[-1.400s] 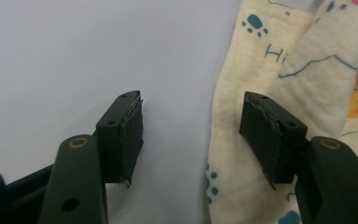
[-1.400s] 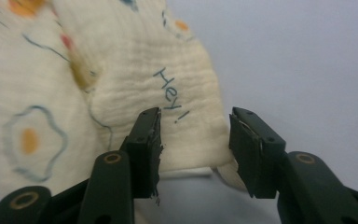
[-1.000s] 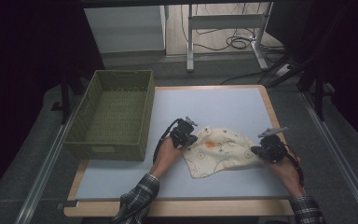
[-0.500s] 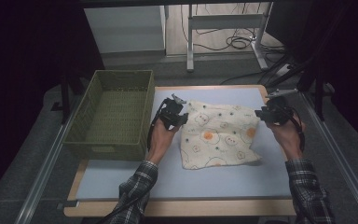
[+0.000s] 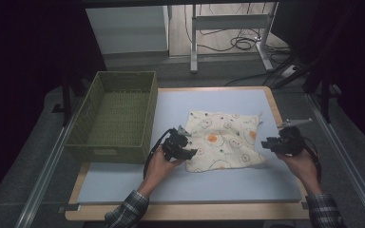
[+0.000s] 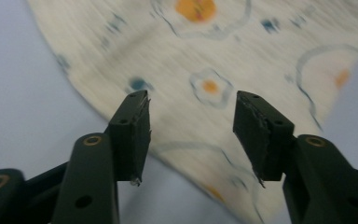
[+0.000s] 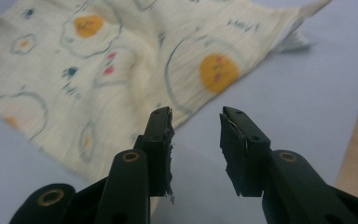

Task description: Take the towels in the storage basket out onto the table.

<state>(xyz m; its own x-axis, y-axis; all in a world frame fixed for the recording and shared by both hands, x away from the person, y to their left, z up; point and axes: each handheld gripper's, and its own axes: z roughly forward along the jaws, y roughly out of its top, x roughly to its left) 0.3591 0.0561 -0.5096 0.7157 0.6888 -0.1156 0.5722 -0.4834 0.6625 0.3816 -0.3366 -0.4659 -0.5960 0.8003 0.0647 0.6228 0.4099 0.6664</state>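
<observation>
- Your left gripper has just been opening; its jaws stand apart over the patterned cloth's 8 o'clock edge, gripping nothing.
- Your right gripper, jaws apart and empty, sits just off the cloth's 3 o'clock edge.
- The cloth lies spread on the blue mat.

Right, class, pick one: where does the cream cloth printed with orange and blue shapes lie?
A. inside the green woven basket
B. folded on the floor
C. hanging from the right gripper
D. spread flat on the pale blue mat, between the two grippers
D: the cream cloth printed with orange and blue shapes lies flat on the pale blue mat, with the left gripper and right gripper open beside it.
</observation>
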